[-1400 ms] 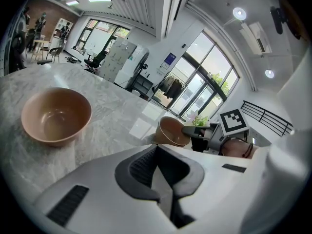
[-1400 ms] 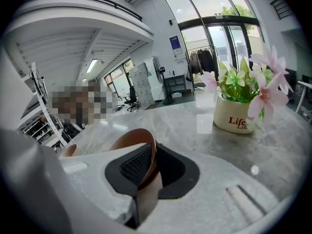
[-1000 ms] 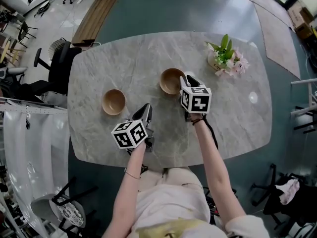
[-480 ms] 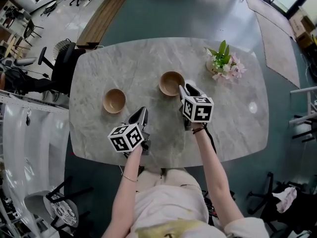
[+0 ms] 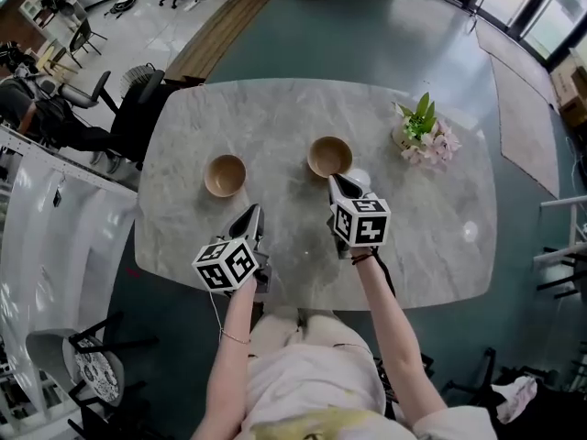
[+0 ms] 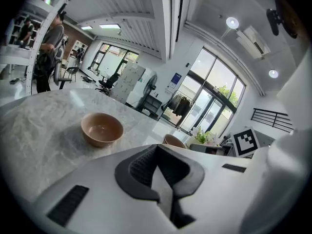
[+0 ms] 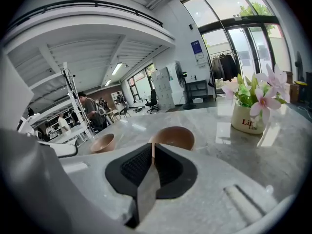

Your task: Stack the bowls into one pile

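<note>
Two round, smooth-walled bowls are sitting upright and well apart on a pale grey, marble-veined table (image 5: 275, 108). A lighter tan bowl (image 5: 225, 174) is lying toward my left and a browner bowl (image 5: 329, 156) near the middle. Neither is resting inside the other.

My left claw (image 5: 251, 214) is hovering near the tan bowl, on my side of it, with its ribbed black pads pressing together on nothing. My right claw (image 5: 337, 182) is pointing at the browner bowl, its tip just beside the near rim. Its jaws have just been closing and are now meeting with only a thin slit, nothing between them. A white pot of pink flowers (image 5: 424, 134) is standing farther right.

The head view alone is showing the table's rounded outline and the teal floor (image 5: 385, 35) around it. The left gripper view is showing a glossy sheen inside the tan bowl. The right gripper view is showing dark lettering on the pot and a person (image 7: 90, 112) standing far behind.
</note>
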Tool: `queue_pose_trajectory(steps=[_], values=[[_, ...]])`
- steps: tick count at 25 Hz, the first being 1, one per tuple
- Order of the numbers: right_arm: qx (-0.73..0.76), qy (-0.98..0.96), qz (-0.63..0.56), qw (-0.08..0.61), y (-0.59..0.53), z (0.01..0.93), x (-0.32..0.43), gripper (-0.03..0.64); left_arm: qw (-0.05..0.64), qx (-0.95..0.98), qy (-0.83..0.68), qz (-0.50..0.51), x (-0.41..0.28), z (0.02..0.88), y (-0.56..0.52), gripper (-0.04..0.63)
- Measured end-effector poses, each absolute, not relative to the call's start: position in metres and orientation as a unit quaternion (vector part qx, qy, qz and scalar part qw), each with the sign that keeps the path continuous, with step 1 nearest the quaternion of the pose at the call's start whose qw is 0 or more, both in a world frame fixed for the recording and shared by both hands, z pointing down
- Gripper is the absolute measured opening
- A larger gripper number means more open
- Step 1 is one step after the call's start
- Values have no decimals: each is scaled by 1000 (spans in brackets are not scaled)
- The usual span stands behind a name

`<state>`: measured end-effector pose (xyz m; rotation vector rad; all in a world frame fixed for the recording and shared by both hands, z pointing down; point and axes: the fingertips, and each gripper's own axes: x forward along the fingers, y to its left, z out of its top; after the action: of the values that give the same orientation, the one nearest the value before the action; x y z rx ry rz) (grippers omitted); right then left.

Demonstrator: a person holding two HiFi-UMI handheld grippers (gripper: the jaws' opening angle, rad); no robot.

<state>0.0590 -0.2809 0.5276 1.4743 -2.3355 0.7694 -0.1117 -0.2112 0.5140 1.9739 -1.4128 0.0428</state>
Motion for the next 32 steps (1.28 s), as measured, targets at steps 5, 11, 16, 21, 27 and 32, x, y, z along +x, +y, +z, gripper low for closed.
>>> queue_pose_trajectory(steps=[5, 11, 16, 21, 27, 32], values=[[483, -823, 262, 139, -271, 523, 30, 8, 346, 746, -568, 4, -134, 512, -198, 0], [460, -835, 268, 140, -272, 523, 0, 6, 348, 734, -583, 1, -157, 514, -196, 0], [438, -841, 295, 115, -279, 525, -27, 6, 350, 735, -580, 6, -171, 518, -203, 0], [404, -850, 323, 96, -285, 530, -66, 6, 357, 729, -584, 8, -194, 525, -207, 0], [366, -862, 335, 98, -297, 535, -107, 23, 368, 723, -585, 12, -215, 533, -218, 0], [363, -857, 348, 113, -311, 549, -130, 70, 378, 720, -581, 15, -226, 542, -227, 0]])
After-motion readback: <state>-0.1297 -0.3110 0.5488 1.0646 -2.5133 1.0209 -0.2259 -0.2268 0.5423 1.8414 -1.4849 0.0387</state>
